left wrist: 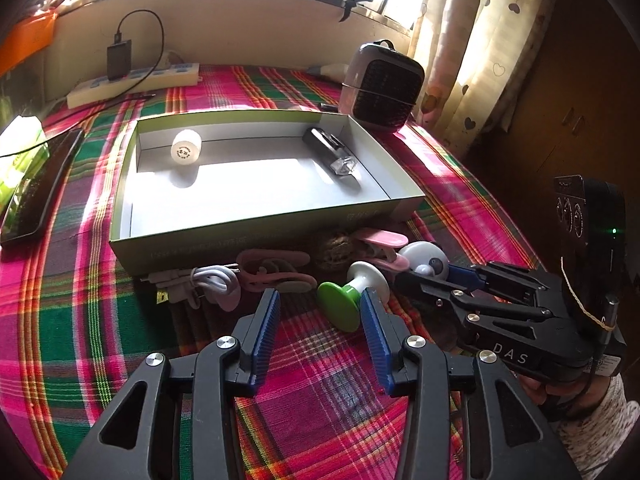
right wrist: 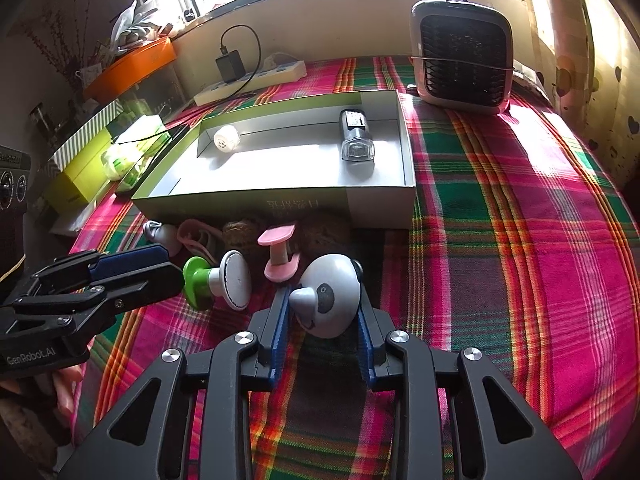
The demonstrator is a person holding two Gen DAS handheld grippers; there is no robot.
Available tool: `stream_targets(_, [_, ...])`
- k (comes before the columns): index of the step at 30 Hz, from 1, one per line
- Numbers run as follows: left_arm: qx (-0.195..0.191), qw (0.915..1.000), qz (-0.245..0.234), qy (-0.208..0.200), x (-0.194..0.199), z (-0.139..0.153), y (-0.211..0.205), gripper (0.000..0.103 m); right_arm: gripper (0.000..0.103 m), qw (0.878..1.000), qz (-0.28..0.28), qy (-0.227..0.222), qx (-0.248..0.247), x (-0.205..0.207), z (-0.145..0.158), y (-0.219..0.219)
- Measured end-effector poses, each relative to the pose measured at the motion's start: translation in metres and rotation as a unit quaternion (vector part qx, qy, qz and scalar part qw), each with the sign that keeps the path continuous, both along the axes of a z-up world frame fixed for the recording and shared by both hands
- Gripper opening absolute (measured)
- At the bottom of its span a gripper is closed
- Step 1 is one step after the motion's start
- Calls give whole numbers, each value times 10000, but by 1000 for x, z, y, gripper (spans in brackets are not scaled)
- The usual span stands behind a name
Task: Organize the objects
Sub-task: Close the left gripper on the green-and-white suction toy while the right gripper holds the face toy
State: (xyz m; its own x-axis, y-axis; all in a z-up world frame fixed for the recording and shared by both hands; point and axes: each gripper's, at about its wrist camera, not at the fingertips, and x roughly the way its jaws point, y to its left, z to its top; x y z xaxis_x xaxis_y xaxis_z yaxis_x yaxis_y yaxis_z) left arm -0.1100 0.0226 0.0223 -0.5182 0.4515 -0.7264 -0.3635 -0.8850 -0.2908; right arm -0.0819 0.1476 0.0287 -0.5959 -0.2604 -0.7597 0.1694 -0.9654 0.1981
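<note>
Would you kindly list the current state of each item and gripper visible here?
Left gripper: open, empty, fingers beside the green and white knob.
Right gripper: jaws around the panda toy, pads at its sides.
Green and white knob: on its side, on the cloth.
Box: open, holding two items.
White bottle: in box, on its side.
Dark device: lying flat in box.

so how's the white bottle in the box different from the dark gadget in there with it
The white bottle is short, round and pale; the dark gadget is long, slim and black with a clear end. The white bottle sits at the box's left end, the dark gadget at the right. Both lie inside the open box.
</note>
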Motion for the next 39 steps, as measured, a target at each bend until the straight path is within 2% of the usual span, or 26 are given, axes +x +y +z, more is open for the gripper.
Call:
stream_targets(13, [-275, 9989, -376, -86, -9, -9, 29, 43, 31, 9999, -112, 13, 62, 11, 1, 11])
stream_targets(39, [-398, 9988, -231, -159, -12, -13, 39, 41, 31, 9999, -141, 1, 0, 13, 1, 17])
